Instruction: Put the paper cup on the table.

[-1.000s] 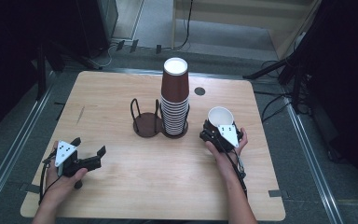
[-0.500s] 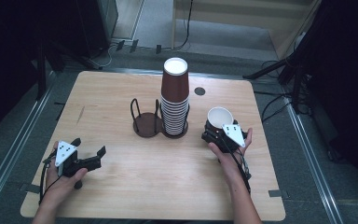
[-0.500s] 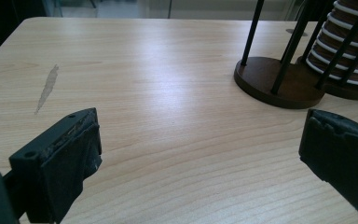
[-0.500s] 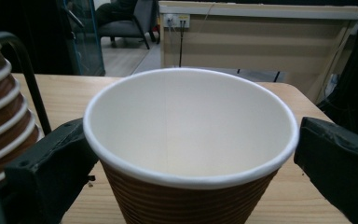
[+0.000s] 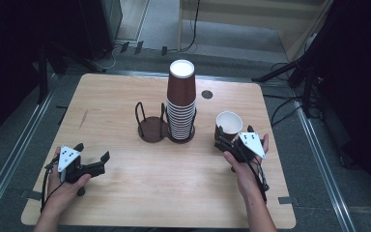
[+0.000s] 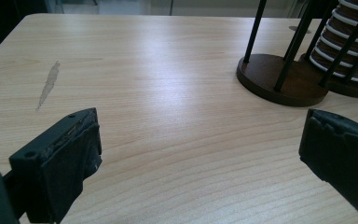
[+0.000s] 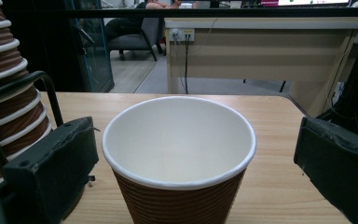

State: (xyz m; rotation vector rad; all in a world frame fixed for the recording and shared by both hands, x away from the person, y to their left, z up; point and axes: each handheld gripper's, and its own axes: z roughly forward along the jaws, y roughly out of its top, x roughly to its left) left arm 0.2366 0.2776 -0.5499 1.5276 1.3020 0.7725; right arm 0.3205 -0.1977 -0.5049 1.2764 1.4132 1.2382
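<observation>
A single brown ribbed paper cup [image 5: 228, 124] with a white inside stands upright on the wooden table [image 5: 125, 96] at the right. My right gripper [image 5: 230, 137] sits just behind it, open. In the right gripper view the cup [image 7: 179, 158] stands between the two jaws with a gap on each side. A tall stack of the same cups [image 5: 181, 104] rests in one ring of a dark double holder; the other ring [image 5: 150, 126] is empty. My left gripper [image 5: 92, 152] lies open near the front left with bare table between its jaws [image 6: 200, 154].
The holder's base [image 6: 279, 79] and the stack [image 6: 349, 46] lie ahead and to the right of the left gripper. A scuff mark [image 6: 49, 84] marks the wood. A dark round hole [image 5: 206, 94] sits behind the stack. Cables and stands surround the table.
My right gripper has drawn back a little toward the near right, while the single cup stays where it was. The left gripper has not moved.
</observation>
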